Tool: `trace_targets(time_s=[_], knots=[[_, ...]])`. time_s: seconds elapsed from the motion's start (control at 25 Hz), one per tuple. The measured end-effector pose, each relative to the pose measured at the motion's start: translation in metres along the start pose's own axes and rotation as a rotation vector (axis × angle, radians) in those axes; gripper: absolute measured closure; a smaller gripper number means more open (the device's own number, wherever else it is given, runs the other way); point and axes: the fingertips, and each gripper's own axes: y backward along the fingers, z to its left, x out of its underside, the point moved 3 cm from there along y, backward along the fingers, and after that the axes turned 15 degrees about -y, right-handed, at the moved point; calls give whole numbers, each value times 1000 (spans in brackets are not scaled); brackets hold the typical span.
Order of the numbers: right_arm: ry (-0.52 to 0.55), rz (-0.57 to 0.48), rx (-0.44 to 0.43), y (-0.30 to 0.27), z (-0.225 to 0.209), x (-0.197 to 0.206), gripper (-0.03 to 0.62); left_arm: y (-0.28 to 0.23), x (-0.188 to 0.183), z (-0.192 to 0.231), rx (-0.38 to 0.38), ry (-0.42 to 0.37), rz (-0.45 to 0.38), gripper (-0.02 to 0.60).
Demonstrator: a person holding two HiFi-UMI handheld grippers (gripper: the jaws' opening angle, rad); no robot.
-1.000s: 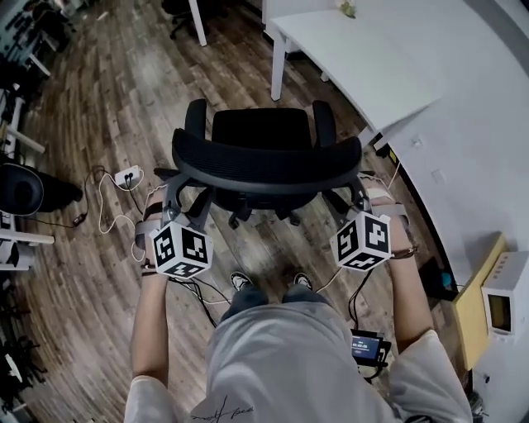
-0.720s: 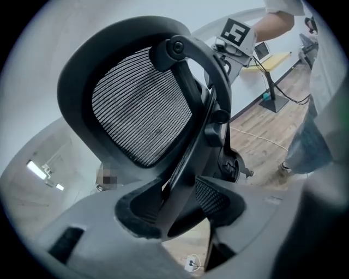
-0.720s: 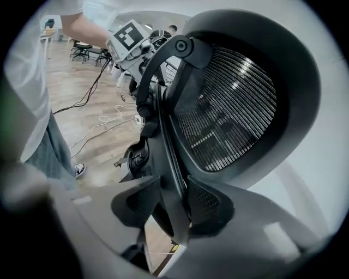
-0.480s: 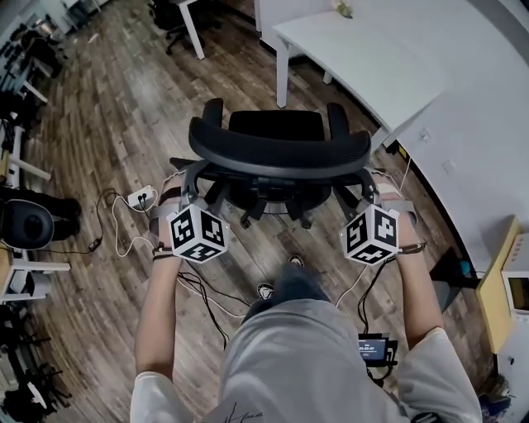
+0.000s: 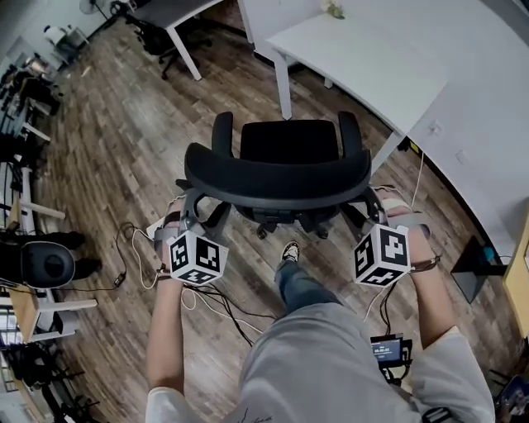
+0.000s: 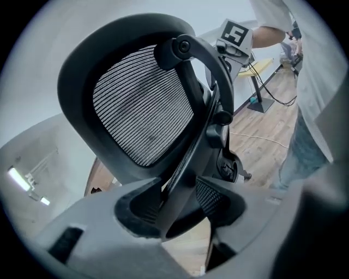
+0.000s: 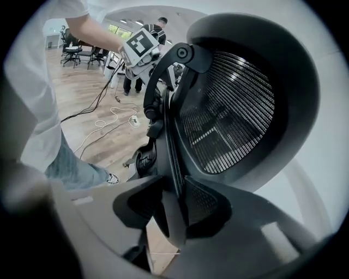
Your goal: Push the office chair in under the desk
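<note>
The black mesh office chair (image 5: pixel 277 169) stands on the wood floor with its back to me and its seat facing the white desk (image 5: pixel 372 58), close to the desk's near leg. My left gripper (image 5: pixel 190 211) holds the left edge of the backrest; in the left gripper view (image 6: pixel 182 199) a frame strut (image 6: pixel 188 158) sits tight between the pads. My right gripper (image 5: pixel 369 208) holds the right edge, its jaws closing on the back frame (image 7: pixel 172 180), seen in the right gripper view (image 7: pixel 172 206).
A power strip and loose cables (image 5: pixel 153 235) lie on the floor at my left. A second chair (image 5: pixel 45 264) stands at the far left, another desk (image 5: pixel 178 12) at the back left. The white wall runs along the right. My shoe (image 5: pixel 289 250) is under the chair back.
The chair and both grippers have rolled forward toward the white desk, and the person has stepped after them. Both grippers have stayed on the backrest's edges.
</note>
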Motion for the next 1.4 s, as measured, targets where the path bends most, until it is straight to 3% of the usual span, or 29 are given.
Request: trace_targets(time_s=[0.36, 0.76, 1.4], knots=[[-53, 72, -122, -30, -4, -41, 482, -29, 45, 40, 69, -77, -50, 385], [-108, 81, -127, -66, -22, -72, 490, -72, 77, 86, 144, -167, -103, 393], [-227, 97, -143, -92, -44, -94, 496, -110, 96, 126, 210, -222, -225, 391]])
